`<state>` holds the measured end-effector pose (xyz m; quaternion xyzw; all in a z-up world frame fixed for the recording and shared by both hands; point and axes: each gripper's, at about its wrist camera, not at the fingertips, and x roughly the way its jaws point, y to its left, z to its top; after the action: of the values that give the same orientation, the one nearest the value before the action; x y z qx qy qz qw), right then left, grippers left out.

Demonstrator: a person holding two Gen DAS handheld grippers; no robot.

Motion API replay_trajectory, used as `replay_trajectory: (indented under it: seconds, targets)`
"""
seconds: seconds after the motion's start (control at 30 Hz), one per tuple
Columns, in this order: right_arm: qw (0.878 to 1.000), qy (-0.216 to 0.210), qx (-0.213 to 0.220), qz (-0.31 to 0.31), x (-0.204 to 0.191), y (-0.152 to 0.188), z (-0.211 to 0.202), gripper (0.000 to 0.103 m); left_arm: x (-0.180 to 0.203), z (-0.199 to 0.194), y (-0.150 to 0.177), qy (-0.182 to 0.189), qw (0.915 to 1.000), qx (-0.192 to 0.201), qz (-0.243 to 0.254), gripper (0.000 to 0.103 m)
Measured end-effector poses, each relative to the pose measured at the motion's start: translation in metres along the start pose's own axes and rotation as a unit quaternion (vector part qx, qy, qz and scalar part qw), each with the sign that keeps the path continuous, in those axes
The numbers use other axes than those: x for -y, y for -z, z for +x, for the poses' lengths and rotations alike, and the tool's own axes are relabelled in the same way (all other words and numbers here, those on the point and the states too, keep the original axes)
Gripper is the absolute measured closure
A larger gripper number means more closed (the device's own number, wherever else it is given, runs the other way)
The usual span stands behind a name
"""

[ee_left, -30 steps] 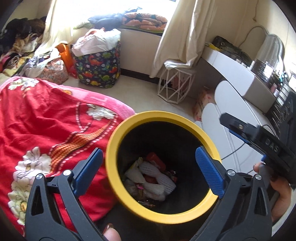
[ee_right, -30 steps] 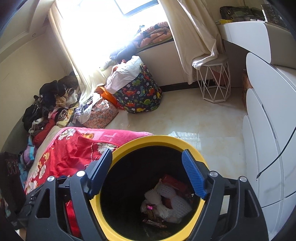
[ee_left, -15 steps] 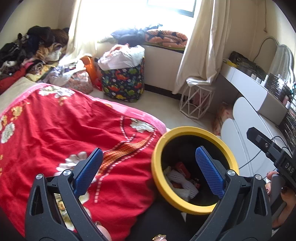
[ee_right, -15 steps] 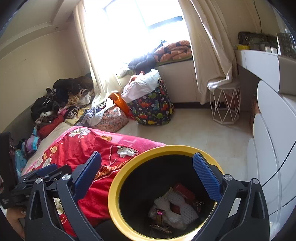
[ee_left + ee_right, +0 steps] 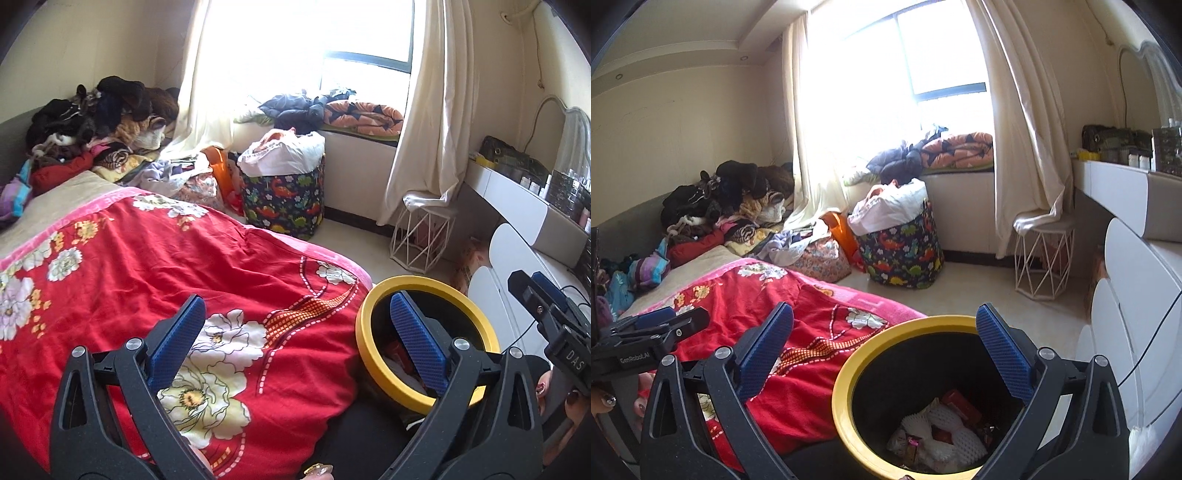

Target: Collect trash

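A black bin with a yellow rim stands beside the bed, low in the right wrist view and at the lower right of the left wrist view. Inside lie white foam netting, a red packet and other wrappers. My right gripper is open above the bin's near side, nothing between its blue pads. My left gripper is open too, empty, over the red flowered blanket with its right finger in front of the bin's rim. Each gripper shows at the edge of the other's view.
A dinosaur-print hamper full of white cloth stands by the window wall. A white wire stool sits under the curtain. White drawers and a dressing table line the right side. Clothes are piled at the bed's far end.
Both grippers have pulled back and tilted up from the bin, so it now sits lower and smaller. The left view swung left over the blanket. The right jaws have spread wider.
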<state>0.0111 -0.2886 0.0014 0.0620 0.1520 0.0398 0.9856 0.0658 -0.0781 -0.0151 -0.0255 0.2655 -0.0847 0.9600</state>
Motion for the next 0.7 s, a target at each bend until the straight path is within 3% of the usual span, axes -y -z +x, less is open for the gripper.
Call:
replay_trajectory:
  seconds: [0.27, 0.7]
  targets:
    - [0.995, 0.04, 0.077, -0.044, -0.021, 0.017, -0.026, 0.006, -0.001, -0.017, 0.01, -0.006, 0.9994, 0.034, 0.005, 0.011]
    - [0.996, 0.05, 0.064, -0.043, -0.021, 0.027, -0.015, 0.006, -0.004, -0.014, 0.011, -0.013, 0.9992, 0.038, -0.004, 0.011]
